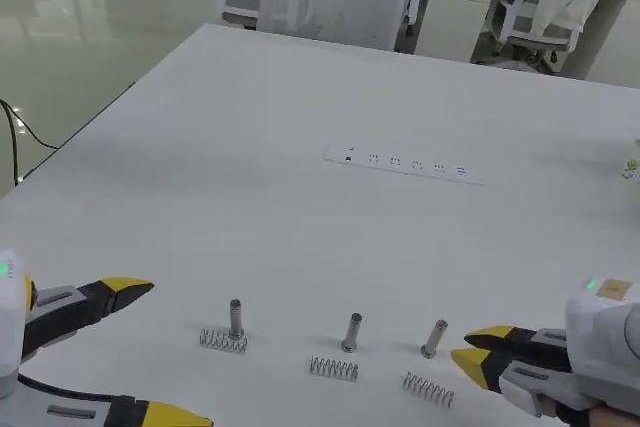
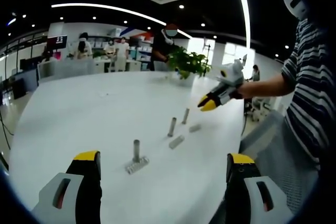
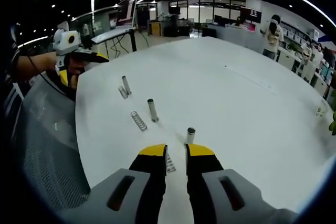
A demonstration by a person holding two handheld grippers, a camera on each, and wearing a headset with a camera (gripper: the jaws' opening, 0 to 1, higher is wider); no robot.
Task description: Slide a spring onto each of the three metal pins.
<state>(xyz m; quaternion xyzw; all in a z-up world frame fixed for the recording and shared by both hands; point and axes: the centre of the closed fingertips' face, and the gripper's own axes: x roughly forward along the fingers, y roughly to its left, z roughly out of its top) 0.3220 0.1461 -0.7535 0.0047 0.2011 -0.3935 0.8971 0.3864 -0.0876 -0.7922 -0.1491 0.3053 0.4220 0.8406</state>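
Springs untouched, left hand-held gripper wide open, right hand-held gripper ajar

Three pins: smooth bare metal, dull silver sheen. Springs: coiled steel-grey wire, lightly glinting. Tabletop: white, smooth, matt. Left gripper and right gripper: hard plastic, matt yellow tips, grey and white shells. Floor: glossy, reflective. Chair back: grey mesh.

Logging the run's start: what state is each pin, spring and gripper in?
Left pin: upright, bare.
Middle pin: upright, bare.
Right pin: upright, bare.
Left spring: lying flat.
Middle spring: lying flat.
Right spring: lying flat.
Left gripper: open wide, empty.
Right gripper: barely open, empty.
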